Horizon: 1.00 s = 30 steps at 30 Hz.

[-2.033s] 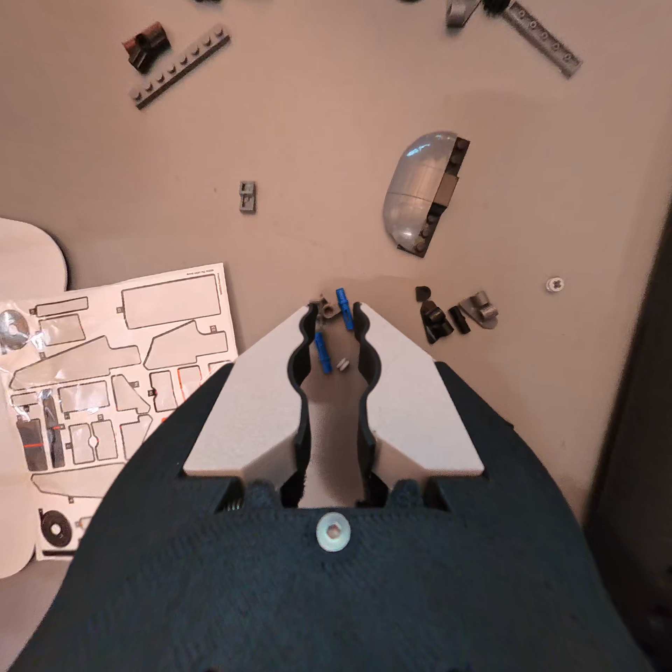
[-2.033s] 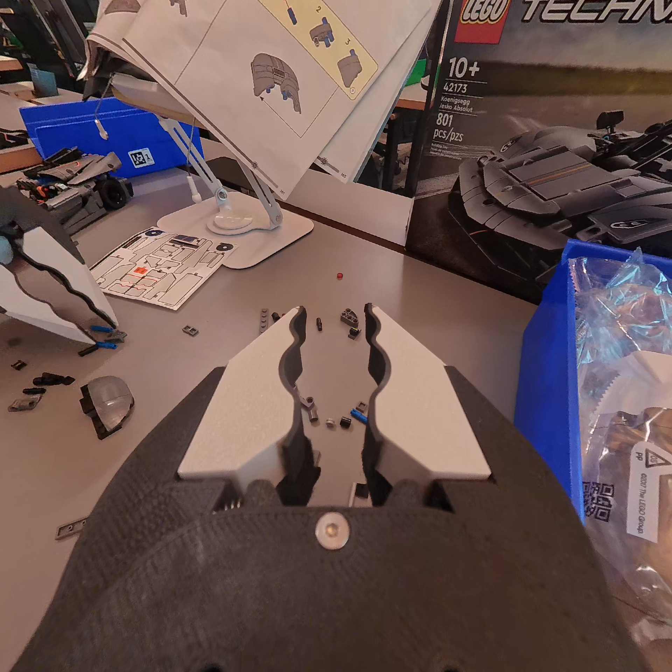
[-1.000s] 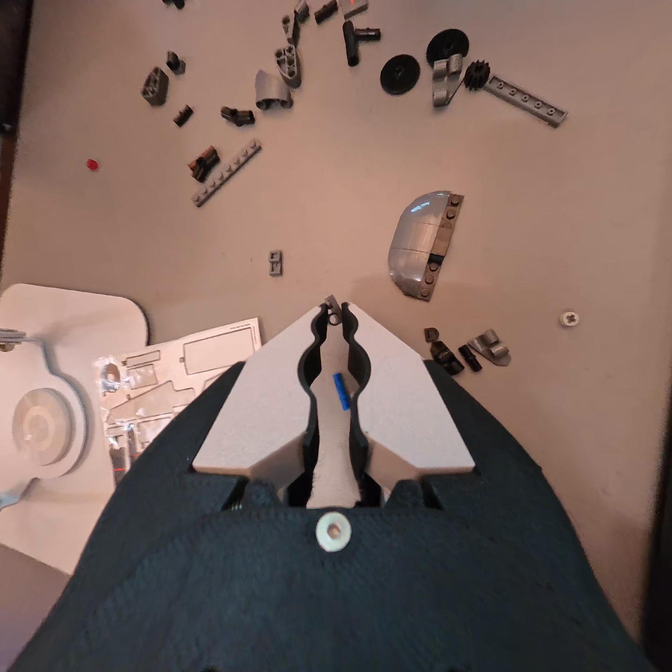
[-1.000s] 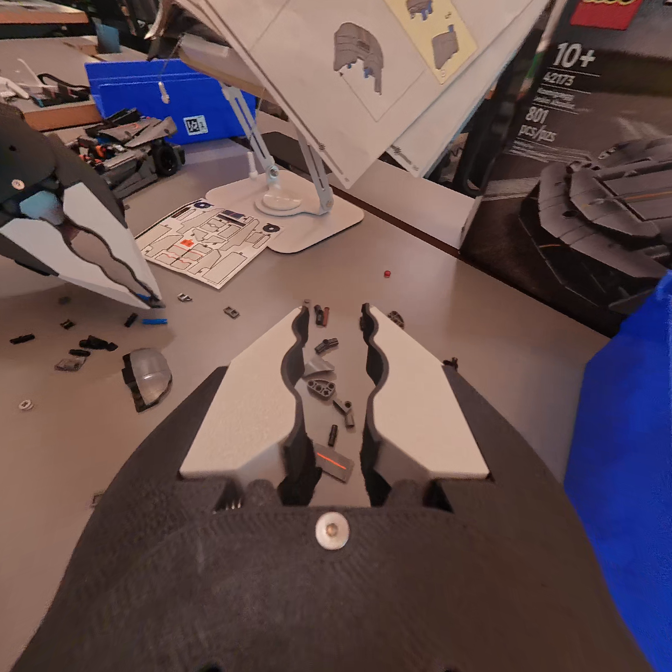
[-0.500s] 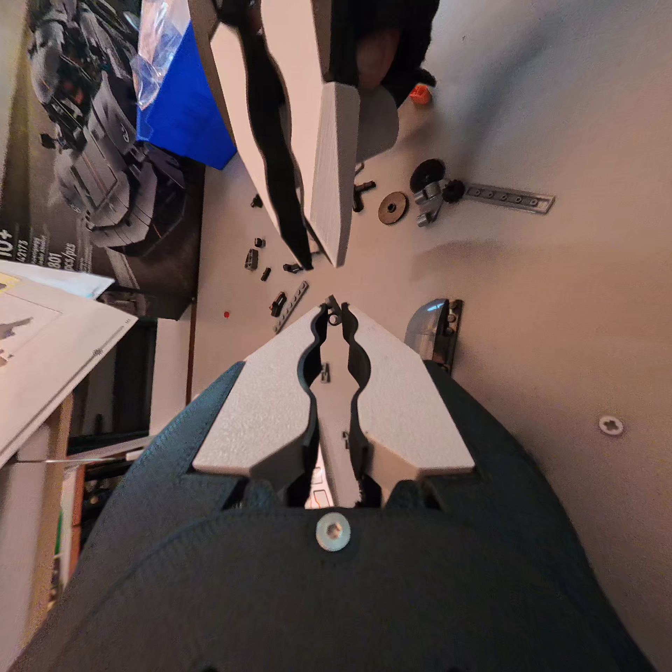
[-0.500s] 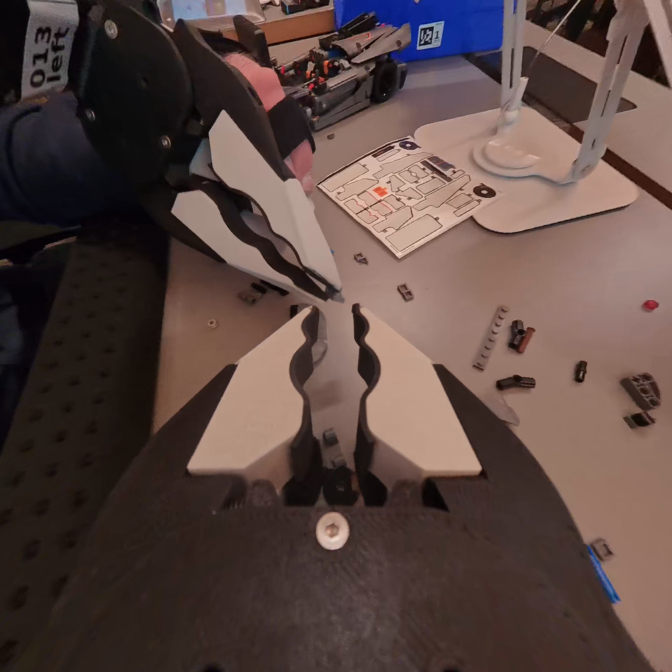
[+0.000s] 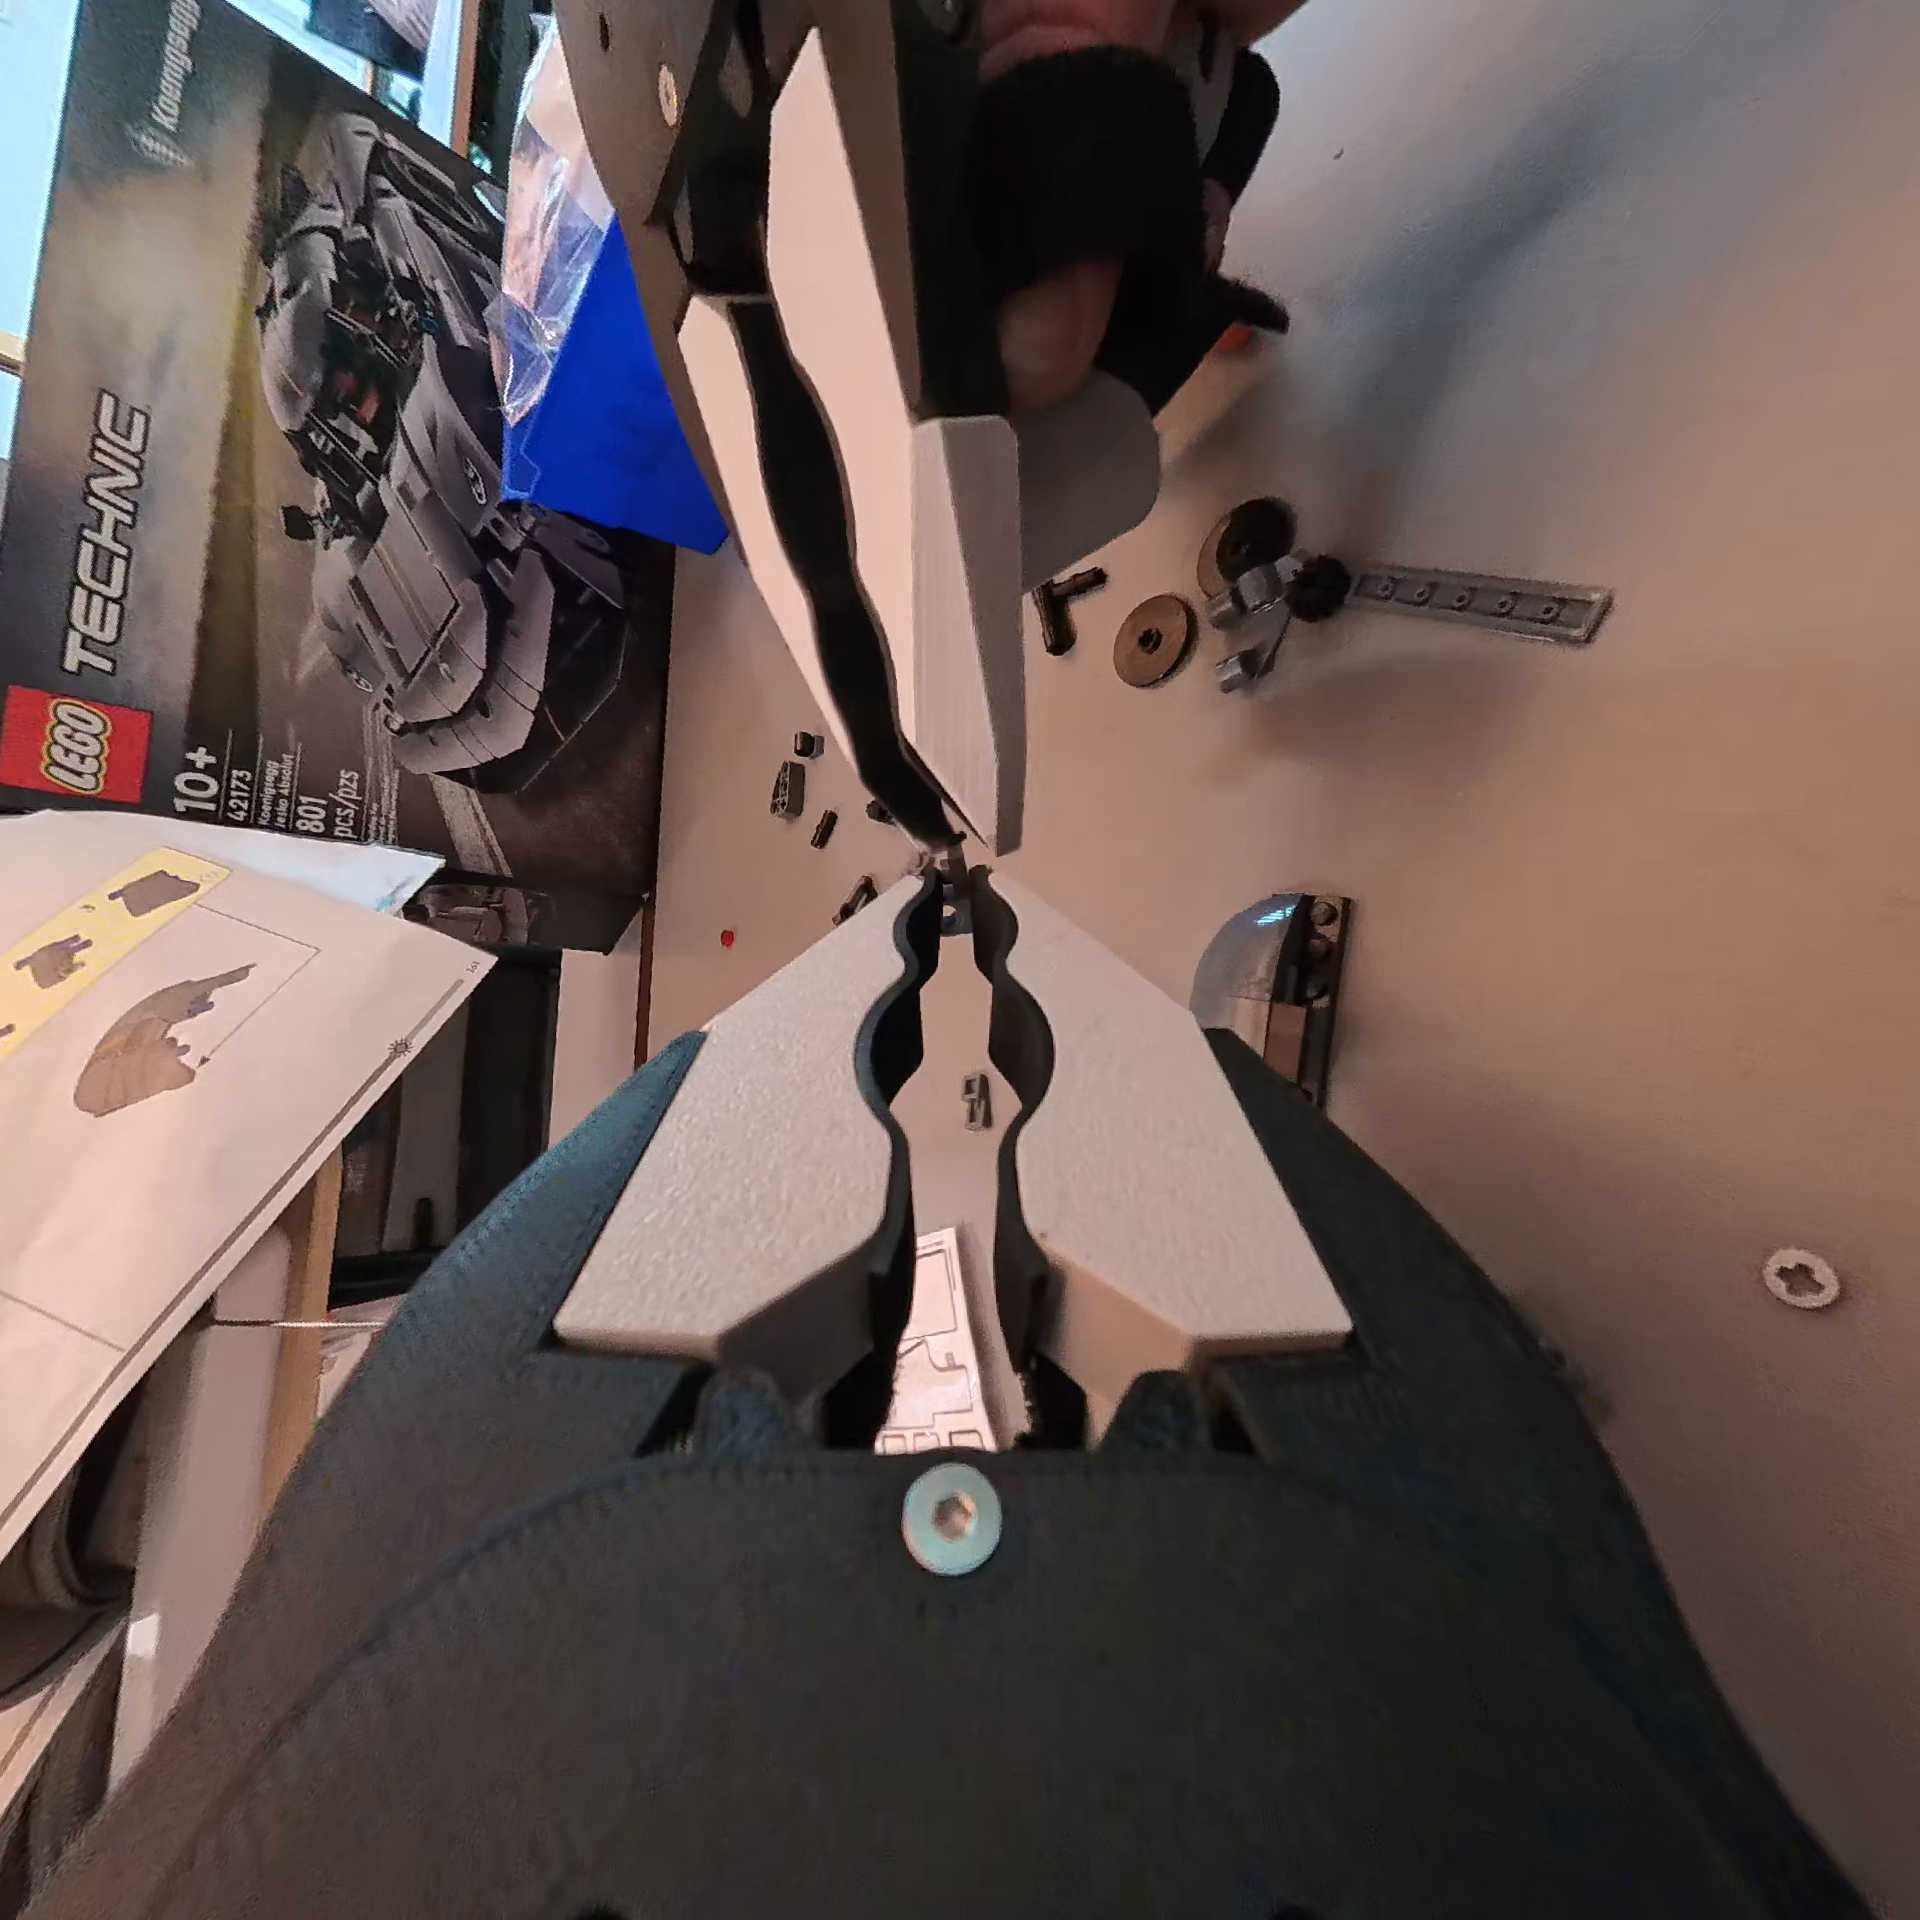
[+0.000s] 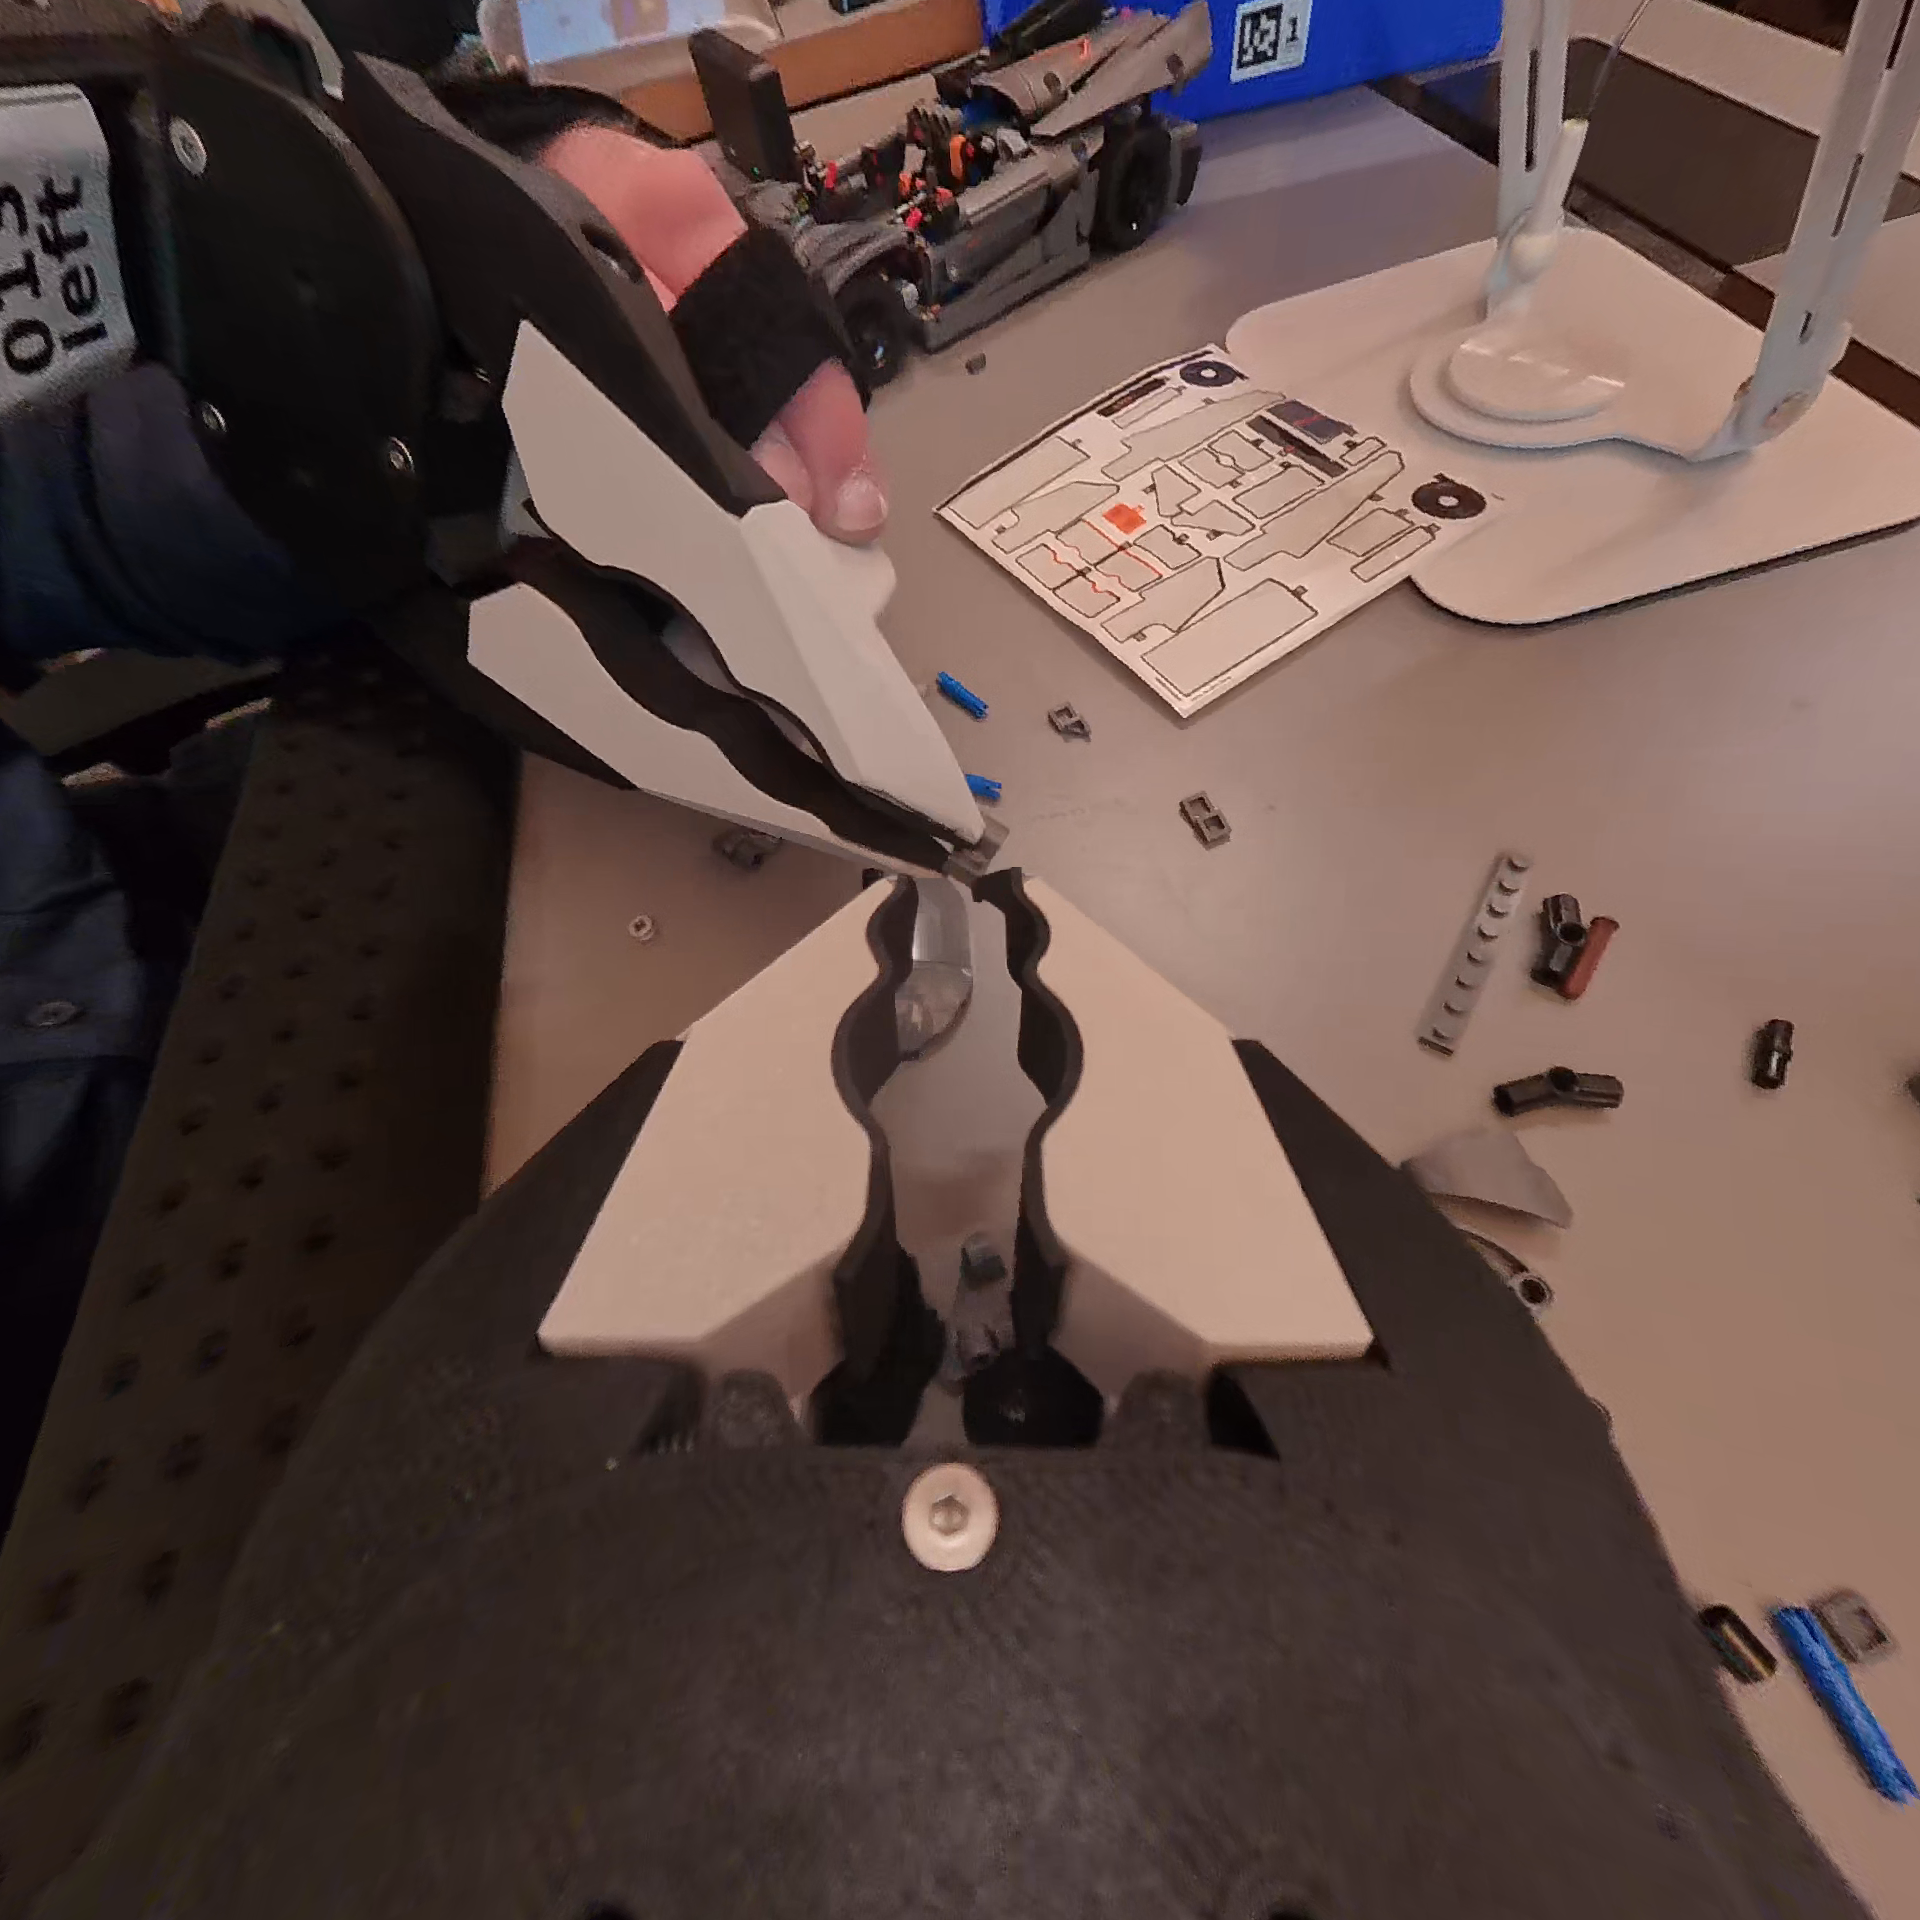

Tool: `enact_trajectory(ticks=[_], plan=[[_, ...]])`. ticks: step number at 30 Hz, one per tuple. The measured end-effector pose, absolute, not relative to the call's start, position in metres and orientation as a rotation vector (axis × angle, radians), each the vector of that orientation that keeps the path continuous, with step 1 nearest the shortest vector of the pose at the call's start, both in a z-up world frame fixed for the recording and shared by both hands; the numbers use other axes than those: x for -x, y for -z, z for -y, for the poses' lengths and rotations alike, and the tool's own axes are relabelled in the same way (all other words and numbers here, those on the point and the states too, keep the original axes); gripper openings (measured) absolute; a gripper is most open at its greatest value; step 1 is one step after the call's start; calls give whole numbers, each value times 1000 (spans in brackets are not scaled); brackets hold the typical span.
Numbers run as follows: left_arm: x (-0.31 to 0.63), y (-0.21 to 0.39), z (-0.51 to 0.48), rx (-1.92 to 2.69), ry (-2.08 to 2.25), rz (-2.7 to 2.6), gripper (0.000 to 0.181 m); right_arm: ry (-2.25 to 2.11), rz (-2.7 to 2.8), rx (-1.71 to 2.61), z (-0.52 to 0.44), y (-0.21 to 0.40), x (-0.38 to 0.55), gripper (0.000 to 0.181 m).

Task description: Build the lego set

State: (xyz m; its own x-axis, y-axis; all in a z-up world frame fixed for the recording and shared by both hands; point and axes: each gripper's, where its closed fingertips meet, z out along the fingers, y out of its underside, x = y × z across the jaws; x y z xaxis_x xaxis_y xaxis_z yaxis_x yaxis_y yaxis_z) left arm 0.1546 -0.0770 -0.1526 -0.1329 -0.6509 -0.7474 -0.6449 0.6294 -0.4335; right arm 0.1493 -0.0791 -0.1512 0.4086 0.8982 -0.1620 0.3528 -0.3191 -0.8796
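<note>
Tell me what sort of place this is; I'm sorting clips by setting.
Probably an indoor workbench or lab table set up for model building: loose pieces on a grey tabletop, a set box, a half-built car and an instruction booklet on a stand.

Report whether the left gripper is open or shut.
Shut: the left gripper pinches a small grey piece at its fingertips, just before the right gripper.

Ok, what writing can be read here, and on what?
I will not quote writing; it stands on:
Set box: logo, title, numbers, legible.
Label on left gripper: legible.
Bin tag: code, digit.
Booklet page, sticker sheet: too small.
</note>
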Motion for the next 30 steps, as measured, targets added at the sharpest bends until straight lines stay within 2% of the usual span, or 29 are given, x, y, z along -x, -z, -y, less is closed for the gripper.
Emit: enact_trajectory(ticks=[6,13,30], plan=[[-155,151,79,1018,4,-1818,2,-887,1078,1864,81,153,-148,16],[-155,148,80,1010,17,-1804,2,-939,1068,1836,83,148,-149,2],[-156,144,81,1003,62,-1778,2,-945,1106,1812,87,150,-148,0]])
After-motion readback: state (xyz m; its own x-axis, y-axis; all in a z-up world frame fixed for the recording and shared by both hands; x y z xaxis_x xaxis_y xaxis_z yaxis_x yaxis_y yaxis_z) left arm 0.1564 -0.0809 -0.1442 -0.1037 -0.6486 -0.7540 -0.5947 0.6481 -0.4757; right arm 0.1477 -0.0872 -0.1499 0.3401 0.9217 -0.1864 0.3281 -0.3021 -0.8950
